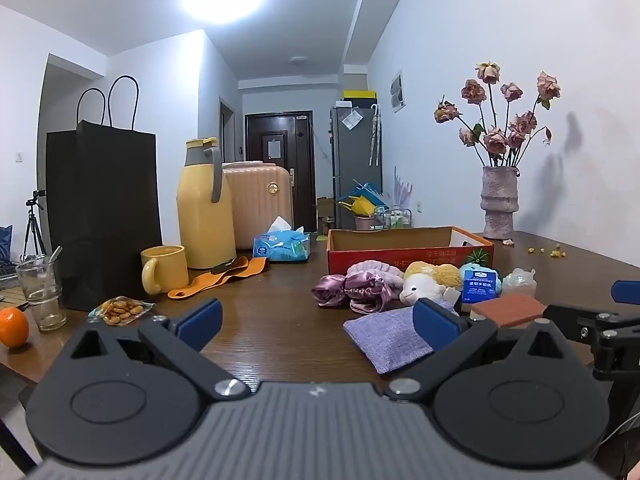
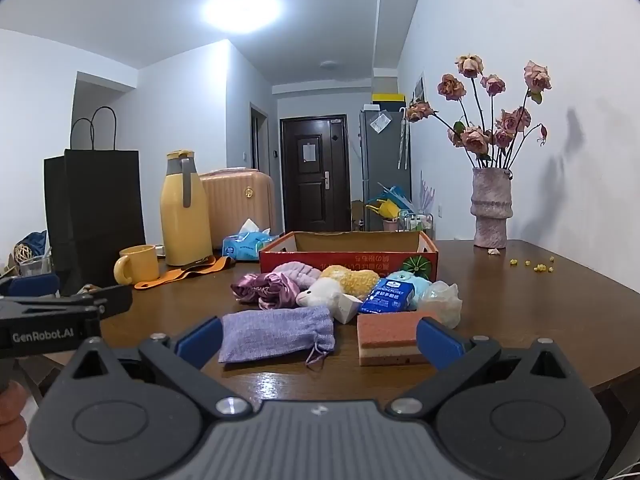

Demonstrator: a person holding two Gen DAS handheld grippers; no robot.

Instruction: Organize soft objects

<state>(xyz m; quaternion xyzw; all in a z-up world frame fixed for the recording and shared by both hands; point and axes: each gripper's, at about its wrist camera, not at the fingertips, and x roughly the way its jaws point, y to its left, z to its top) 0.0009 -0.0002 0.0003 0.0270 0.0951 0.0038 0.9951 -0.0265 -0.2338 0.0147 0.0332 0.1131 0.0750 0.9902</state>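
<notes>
A pile of soft things lies on the brown table in front of a red cardboard box [image 1: 408,258] [image 2: 344,258]. It holds a lilac drawstring pouch [image 1: 386,338] [image 2: 276,334], an orange sponge [image 1: 510,309] [image 2: 386,338], a purple satin scrunchie [image 1: 352,290] [image 2: 264,286], a white plush sheep [image 1: 420,288] [image 2: 320,292], a yellow plush [image 2: 352,278], a blue tissue pack [image 1: 478,284] [image 2: 386,296] and a lilac headband [image 1: 372,270]. My left gripper [image 1: 318,322] is open and empty, near the pouch. My right gripper [image 2: 318,338] is open and empty, in front of the pouch and sponge.
A black paper bag [image 1: 102,216], yellow jug [image 1: 204,208], yellow mug [image 1: 164,268], orange strap [image 1: 224,276], tissue packet [image 1: 282,244], snack bag [image 1: 120,310], glass [image 1: 40,292] and orange [image 1: 12,326] stand at the left. A vase of dried roses [image 1: 498,204] [image 2: 490,208] stands at the back right.
</notes>
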